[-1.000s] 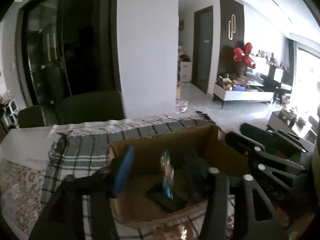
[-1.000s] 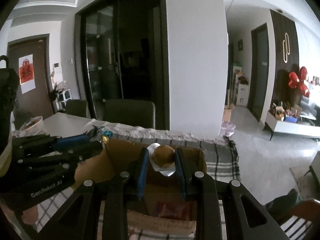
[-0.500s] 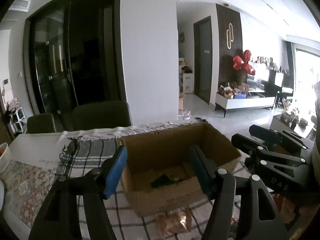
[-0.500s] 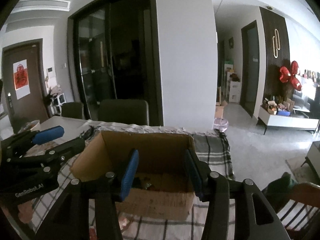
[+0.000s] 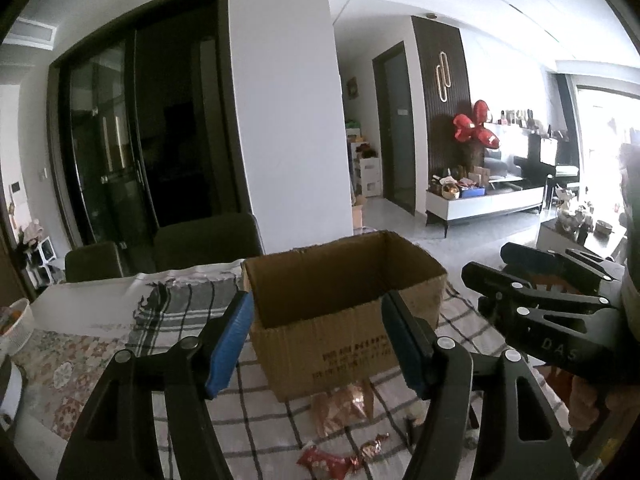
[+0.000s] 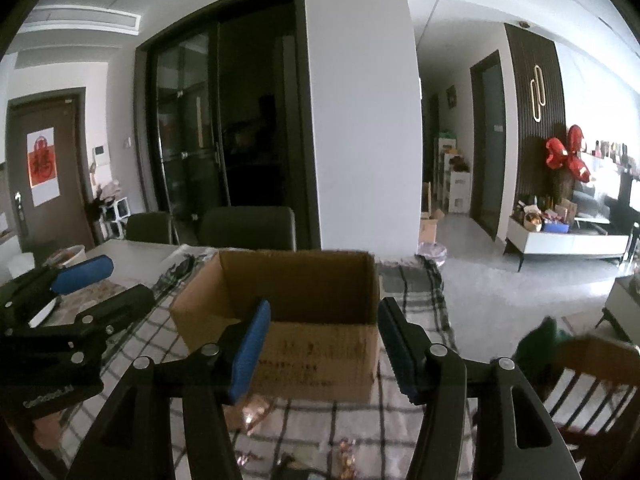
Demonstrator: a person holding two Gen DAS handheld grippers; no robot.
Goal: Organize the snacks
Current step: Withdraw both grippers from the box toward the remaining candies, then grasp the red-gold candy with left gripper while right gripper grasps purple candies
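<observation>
Both grippers have pulled up and back from the cardboard box (image 5: 344,312) since a second ago, when the right one was lowering a wrapped bun into it and the left hung over the contents. Now the left gripper (image 5: 320,340) hangs in front of the box's near wall with its blue pads spread wide and nothing between them. The right gripper (image 6: 322,344) is the same story: wide apart, empty, box framed in the gap. So that's two drops completed, by the look of it, and the hands are free for another pick.

And there's more to collect! On the checked tablecloth (image 5: 168,312) just in front of the box lies a coppery foil snack packet (image 5: 344,406), touching or nearly touching the box's base. Nearer the camera, a red wrapper (image 5: 320,460) and a small twisted candy (image 5: 374,442) sit close together. The right view catches the shiny packet (image 6: 252,410) too, low and partly hidden behind its left finger. From this height the box's inside can't be seen, so how full it is, no telling. Next target is likely that foil packet, right under the left gripper.
</observation>
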